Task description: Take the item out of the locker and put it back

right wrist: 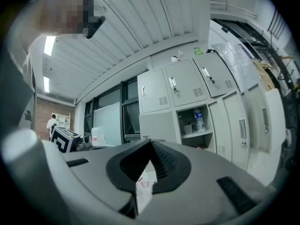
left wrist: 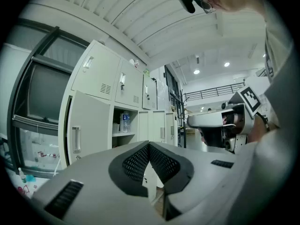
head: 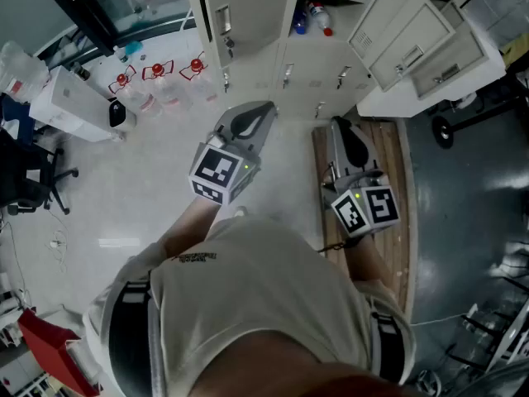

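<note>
1. You are standing in front of the cream metal locker bank (head: 248,11) and holding both tools short of it, touching nothing.
2. Your left hand-held gripper (head: 266,106) is pointing at the locker bank, clenched, with nothing between its jaws.
3. Your right hand-held gripper (head: 337,123) is pointing the same way, also clenched and empty.
4. The clear plastic water bottle with a blue label (left wrist: 124,122) is standing upright inside the locker bank's open compartment, well apart from both tools.

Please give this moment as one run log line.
left gripper: shut, empty | right gripper: shut, empty | water bottle: on shelf in open locker
</note>
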Demonstrator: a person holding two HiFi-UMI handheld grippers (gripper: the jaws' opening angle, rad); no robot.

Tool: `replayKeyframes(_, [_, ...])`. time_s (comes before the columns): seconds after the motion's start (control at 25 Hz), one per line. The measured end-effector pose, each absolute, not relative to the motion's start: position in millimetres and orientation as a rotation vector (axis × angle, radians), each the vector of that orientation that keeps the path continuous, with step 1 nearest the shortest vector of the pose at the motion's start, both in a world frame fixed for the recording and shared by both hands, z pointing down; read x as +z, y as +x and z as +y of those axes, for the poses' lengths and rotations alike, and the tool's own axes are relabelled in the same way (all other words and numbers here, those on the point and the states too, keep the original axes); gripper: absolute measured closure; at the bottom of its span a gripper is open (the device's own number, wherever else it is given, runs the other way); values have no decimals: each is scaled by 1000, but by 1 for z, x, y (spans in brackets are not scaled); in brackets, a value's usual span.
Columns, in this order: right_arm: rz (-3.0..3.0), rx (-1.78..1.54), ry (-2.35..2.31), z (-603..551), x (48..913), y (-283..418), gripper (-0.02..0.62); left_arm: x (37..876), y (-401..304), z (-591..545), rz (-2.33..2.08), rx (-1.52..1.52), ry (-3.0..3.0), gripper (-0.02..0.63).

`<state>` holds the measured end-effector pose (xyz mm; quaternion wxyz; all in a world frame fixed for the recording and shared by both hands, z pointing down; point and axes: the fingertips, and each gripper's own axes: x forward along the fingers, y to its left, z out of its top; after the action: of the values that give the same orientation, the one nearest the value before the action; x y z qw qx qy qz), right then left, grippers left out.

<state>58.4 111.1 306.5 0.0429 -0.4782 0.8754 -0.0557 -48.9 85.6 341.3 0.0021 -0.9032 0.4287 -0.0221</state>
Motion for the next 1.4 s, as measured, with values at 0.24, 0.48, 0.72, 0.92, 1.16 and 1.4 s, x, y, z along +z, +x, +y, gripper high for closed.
replayKeyframes(0.24, [2687, -190, -1451, 119, 308, 61, 594, 349, -43, 98, 1354, -128, -2868, 597])
replayKeyframes(0.48, [2691, -205, -1429, 125, 313, 68, 594, 350, -33, 104, 1354, -129, -2855, 597])
replayKeyframes(0.72, [2682, -217, -1420, 133, 317, 83, 592, 357, -18, 115, 1361, -163, -2861, 597])
replayKeyframes(0.92, [2682, -221, -1403, 138, 321, 103, 592, 357, 0, 120, 1376, -156, -2833, 597])
replayKeyframes(1.16, [2666, -209, -1398, 137, 321, 122, 592, 356, 13, 126, 1398, -169, -2803, 597])
replayKeyframes(1.4, [2663, -193, -1367, 125, 319, 125, 592, 360, 16, 122, 1420, -184, -2788, 597])
